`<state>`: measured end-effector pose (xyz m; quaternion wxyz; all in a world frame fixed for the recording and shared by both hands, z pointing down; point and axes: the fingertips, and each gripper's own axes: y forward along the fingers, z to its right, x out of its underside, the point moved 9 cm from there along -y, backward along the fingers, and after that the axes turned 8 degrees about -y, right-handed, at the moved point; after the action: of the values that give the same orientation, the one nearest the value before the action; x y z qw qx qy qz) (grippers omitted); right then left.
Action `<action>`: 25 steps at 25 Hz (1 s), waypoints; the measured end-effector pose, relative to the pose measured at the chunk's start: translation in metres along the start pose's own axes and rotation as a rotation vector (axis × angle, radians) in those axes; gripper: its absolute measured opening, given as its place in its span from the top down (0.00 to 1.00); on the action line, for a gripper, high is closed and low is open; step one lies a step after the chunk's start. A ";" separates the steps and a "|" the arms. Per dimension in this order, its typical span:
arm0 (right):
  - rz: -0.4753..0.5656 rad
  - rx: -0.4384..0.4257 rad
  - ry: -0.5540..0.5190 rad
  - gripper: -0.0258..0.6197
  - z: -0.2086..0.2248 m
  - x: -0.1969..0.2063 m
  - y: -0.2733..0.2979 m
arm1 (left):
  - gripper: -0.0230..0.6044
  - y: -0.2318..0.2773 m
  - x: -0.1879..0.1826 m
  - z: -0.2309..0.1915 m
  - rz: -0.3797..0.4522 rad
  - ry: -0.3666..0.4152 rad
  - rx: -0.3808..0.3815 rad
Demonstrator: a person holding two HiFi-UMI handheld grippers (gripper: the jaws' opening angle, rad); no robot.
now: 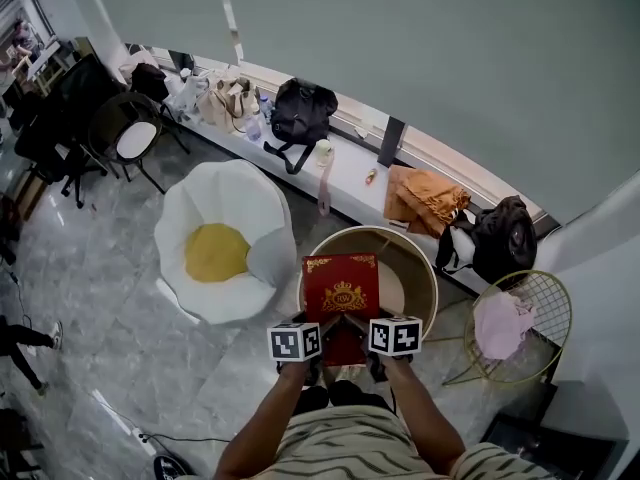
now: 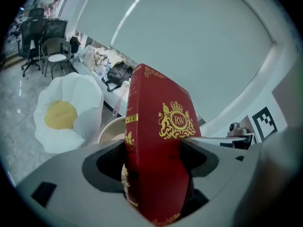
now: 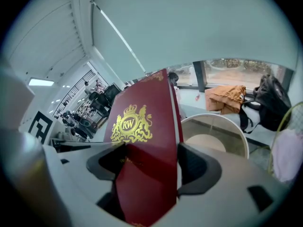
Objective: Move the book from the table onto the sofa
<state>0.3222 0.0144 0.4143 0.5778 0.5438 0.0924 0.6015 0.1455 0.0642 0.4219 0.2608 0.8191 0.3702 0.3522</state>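
Note:
A dark red book (image 1: 341,293) with a gold crest is held in the air above the round white side table (image 1: 412,263). My left gripper (image 1: 318,353) is shut on its near left part and my right gripper (image 1: 368,353) on its near right part. The left gripper view shows the book (image 2: 158,150) clamped between the grey jaws, spine leftward. In the right gripper view, the jaws pinch the book (image 3: 142,164) across its cover. The white flower-shaped sofa (image 1: 228,238) with a yellow cushion (image 1: 215,252) stands to the left of the table.
A long white ledge (image 1: 350,178) along the wall carries a black backpack (image 1: 302,112), orange cloth (image 1: 428,196) and other bags. A yellow wire basket (image 1: 545,298) with pink cloth stands right of the table. Chairs (image 1: 125,133) stand far left.

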 end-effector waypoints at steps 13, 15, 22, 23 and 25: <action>0.056 -0.016 -0.094 0.40 -0.038 -0.041 -0.027 | 0.38 -0.049 -0.027 0.017 0.102 0.003 0.008; 0.070 -0.024 -0.109 0.40 -0.045 -0.049 -0.030 | 0.38 -0.056 -0.032 0.018 0.121 0.007 0.006; 0.091 -0.074 -0.172 0.40 -0.062 -0.068 -0.029 | 0.38 -0.077 -0.042 0.018 0.196 -0.011 -0.024; 0.090 -0.084 -0.182 0.40 -0.066 -0.069 -0.028 | 0.38 -0.081 -0.042 0.016 0.207 -0.016 -0.032; 0.083 -0.108 -0.203 0.40 -0.074 -0.071 -0.024 | 0.38 -0.090 -0.040 0.012 0.231 -0.029 -0.049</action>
<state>0.2618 0.0040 0.3283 0.5875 0.5733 -0.0218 0.5707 0.0974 0.0836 0.3374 0.2437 0.8547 0.2608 0.3770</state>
